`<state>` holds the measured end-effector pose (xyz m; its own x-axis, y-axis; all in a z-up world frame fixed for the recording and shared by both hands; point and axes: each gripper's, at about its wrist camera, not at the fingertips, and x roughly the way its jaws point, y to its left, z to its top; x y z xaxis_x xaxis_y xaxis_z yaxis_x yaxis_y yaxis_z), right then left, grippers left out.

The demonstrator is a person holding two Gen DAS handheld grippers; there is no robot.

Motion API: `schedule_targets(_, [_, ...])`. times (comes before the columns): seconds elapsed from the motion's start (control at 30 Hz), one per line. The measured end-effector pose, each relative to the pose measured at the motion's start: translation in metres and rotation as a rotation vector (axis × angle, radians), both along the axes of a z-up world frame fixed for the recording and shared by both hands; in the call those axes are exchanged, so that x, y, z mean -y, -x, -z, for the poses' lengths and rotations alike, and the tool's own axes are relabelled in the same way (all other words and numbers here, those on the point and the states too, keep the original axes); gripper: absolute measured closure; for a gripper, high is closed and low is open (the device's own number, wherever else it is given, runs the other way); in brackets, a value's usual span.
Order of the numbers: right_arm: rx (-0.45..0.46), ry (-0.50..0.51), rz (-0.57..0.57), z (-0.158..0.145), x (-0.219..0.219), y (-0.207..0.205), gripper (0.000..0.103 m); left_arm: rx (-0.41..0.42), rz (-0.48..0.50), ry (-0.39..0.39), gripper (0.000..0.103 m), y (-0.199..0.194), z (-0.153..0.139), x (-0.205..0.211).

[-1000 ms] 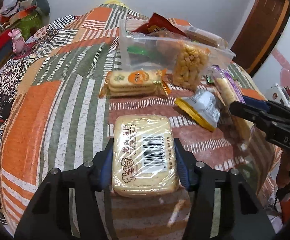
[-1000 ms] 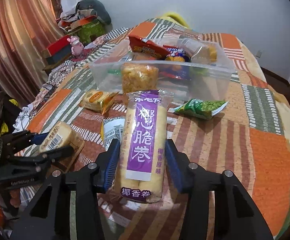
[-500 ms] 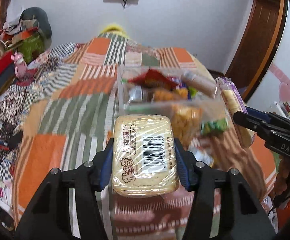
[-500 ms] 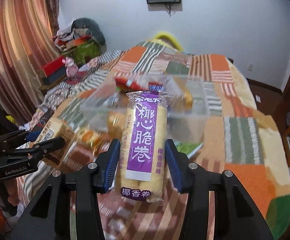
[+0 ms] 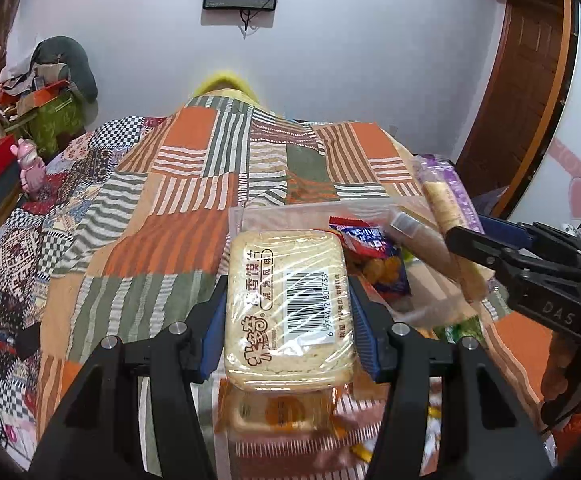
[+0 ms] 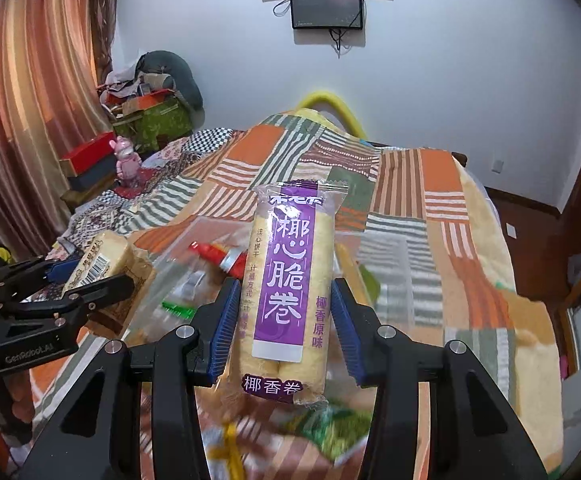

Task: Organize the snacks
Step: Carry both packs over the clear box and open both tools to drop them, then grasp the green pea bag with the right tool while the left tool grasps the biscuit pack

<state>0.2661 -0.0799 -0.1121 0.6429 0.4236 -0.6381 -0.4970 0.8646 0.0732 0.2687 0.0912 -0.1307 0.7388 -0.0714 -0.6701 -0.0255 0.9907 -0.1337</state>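
My left gripper is shut on a clear-wrapped pack of beige biscuits with a barcode, held above the near edge of the clear plastic box of snacks. My right gripper is shut on a purple-labelled pack of coconut rolls, also held over the box. Each gripper shows in the other's view: the right one at the right, the left one at the left. An orange-labelled cracker pack lies below the left gripper.
The patchwork orange, green and striped cover spreads over the surface. A green snack bag and a yellow-edged packet lie near the front. Clutter, a pink toy and curtains are at the left; a wooden door at the right.
Both grippers have risen and moved forward with their packs, from low over the loose snacks to above the clear box. The view now tilts up toward the wall.
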Motion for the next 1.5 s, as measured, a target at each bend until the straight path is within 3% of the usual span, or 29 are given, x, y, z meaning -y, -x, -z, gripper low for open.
schedule_targets(0.27, [-0.042, 0.072, -0.007, 0.024, -0.019, -0.029, 0.06, -0.027, 0.028, 0.015, 0.048, -0.029, 0.02, 0.006])
schedule_targets(0.53, [-0.059, 0.038, -0.005, 0.019, 0.0, -0.021, 0.059, -0.015, 0.039, 0.006, 0.046, -0.016, 0.012, 0.002])
schedule_targets(0.77, [-0.056, 0.023, 0.008, 0.011, 0.035, -0.001, 0.054, -0.038, 0.017, -0.006, 0.02, 0.011, 0.014, -0.01])
schedule_targets(0.93, [-0.068, 0.045, 0.033, 0.017, 0.056, 0.01, 0.049, -0.106, 0.006, -0.053, 0.014, 0.021, 0.038, -0.013])
schedule_targets(1.03, [-0.103, 0.068, 0.045, 0.029, 0.065, 0.011, 0.044, -0.184, 0.016, -0.01, 0.013, 0.021, 0.06, -0.013])
schedule_targets(1.1, [-0.126, 0.079, 0.047, 0.038, 0.068, 0.011, 0.035, -0.22, 0.021, 0.022, 0.013, 0.018, 0.072, -0.013])
schedule_targets(1.5, [-0.275, 0.113, -0.033, 0.082, 0.04, 0.005, 0.033, -0.296, 0.048, 0.072, 0.003, 0.021, 0.112, -0.007])
